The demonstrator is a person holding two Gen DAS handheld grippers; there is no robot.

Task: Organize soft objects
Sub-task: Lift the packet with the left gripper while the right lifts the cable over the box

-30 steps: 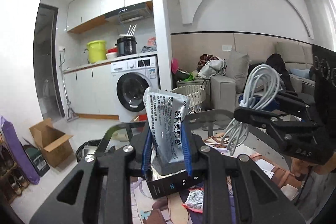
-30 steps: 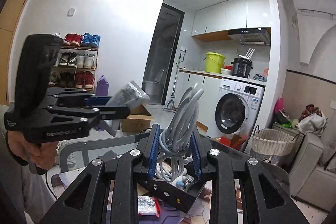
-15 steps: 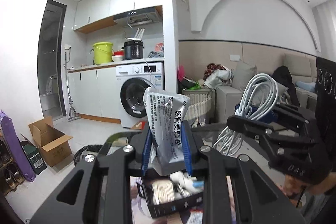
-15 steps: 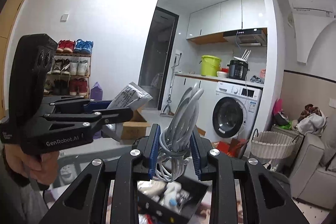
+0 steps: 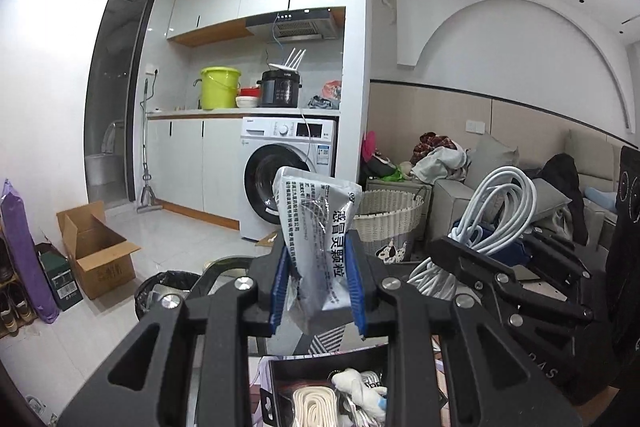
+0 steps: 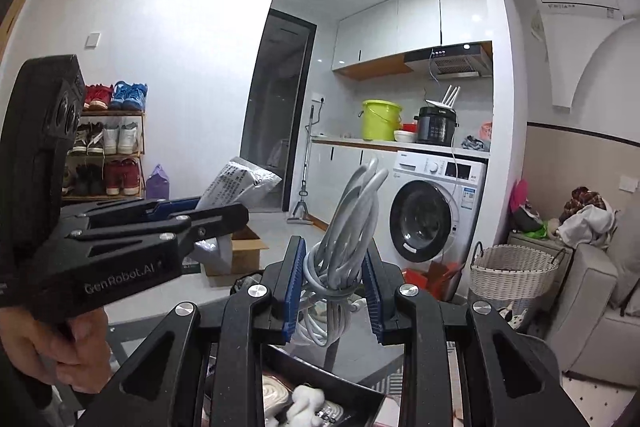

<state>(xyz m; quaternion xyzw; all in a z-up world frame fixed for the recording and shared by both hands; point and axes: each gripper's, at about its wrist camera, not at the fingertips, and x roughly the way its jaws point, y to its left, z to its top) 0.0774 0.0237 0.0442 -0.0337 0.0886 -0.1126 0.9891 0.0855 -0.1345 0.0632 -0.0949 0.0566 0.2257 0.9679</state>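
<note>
My left gripper [image 5: 318, 283] is shut on a silver medicine sachet [image 5: 316, 227] with Chinese print, held upright above a black box [image 5: 320, 379]. My right gripper [image 6: 332, 287] is shut on a coiled white cable [image 6: 344, 239], also above the black box [image 6: 360, 391]. The box holds a cream coiled rope [image 5: 312, 405] and a small white soft item [image 5: 356, 387]. The right gripper with the cable [image 5: 492, 211] shows at the right of the left wrist view. The left gripper with the sachet [image 6: 240, 183] shows at the left of the right wrist view.
A glass table edge [image 5: 224, 263] lies below the grippers. Behind are a washing machine [image 5: 288, 171], a wicker basket [image 5: 388, 215], a cardboard box [image 5: 96, 247], a black bin [image 5: 164, 291], a sofa with clothes [image 5: 460, 171] and a shoe rack [image 6: 108, 143].
Both grippers have risen with their loads and tilted up. The black box has slid to the bottom of both views, and more of the room and ceiling shows.
</note>
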